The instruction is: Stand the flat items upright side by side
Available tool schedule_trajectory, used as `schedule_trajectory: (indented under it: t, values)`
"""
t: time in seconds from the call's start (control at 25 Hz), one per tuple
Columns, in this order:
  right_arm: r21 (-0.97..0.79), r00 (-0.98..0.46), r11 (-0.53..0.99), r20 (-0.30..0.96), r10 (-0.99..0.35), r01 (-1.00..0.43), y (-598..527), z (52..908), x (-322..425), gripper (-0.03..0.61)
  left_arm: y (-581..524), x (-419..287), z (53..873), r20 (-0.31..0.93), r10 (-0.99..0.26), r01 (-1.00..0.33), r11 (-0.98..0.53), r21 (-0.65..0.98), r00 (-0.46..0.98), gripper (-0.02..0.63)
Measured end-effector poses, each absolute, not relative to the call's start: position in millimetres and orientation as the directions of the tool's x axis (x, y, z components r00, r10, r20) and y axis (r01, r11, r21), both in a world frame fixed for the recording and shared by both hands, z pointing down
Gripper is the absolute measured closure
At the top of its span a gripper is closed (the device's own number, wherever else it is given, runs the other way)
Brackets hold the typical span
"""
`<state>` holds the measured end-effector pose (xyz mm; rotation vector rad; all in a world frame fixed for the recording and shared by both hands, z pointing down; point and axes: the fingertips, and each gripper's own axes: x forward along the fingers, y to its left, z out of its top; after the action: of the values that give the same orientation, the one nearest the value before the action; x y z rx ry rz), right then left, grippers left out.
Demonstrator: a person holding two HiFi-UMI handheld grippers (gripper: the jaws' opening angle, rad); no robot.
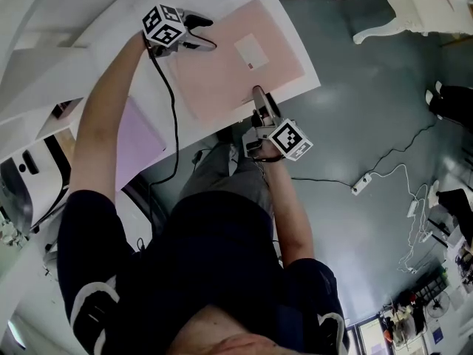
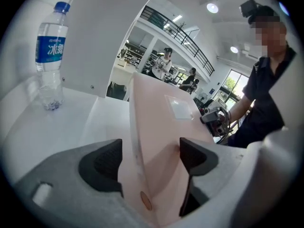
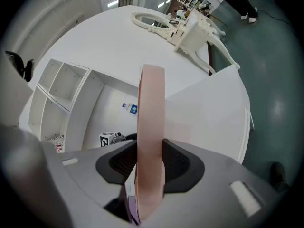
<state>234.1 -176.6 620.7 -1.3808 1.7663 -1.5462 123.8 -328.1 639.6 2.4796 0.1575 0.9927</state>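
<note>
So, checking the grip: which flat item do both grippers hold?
The pink board, clamped by the left gripper and right gripper; the purple sheet lies apart, untouched.

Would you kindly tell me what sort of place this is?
Probably a lab or workshop hall: a railed mezzanine, a power strip lying on the floor, and people at distant workbenches.
</note>
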Motion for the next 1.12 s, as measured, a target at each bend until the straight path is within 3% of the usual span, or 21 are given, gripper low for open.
schedule_trajectory:
  t: [0.56, 1.12]
  values:
    - [-0.831, -0.386, -0.024, 0.283, -0.878, -0.556, -186, 567, 256, 0.422, -337, 115, 577, 0.546, 0.046, -0.149, -0.94, 0.307, 0.836, 0.224]
    - [-0.725, -0.405, 0.115, 0.24, -0.882, -0.679, -196, 509, 260, 0.422, -323, 89, 506, 0.426, -0.301, -0.378, -0.92, 0.105, 0.853, 0.433]
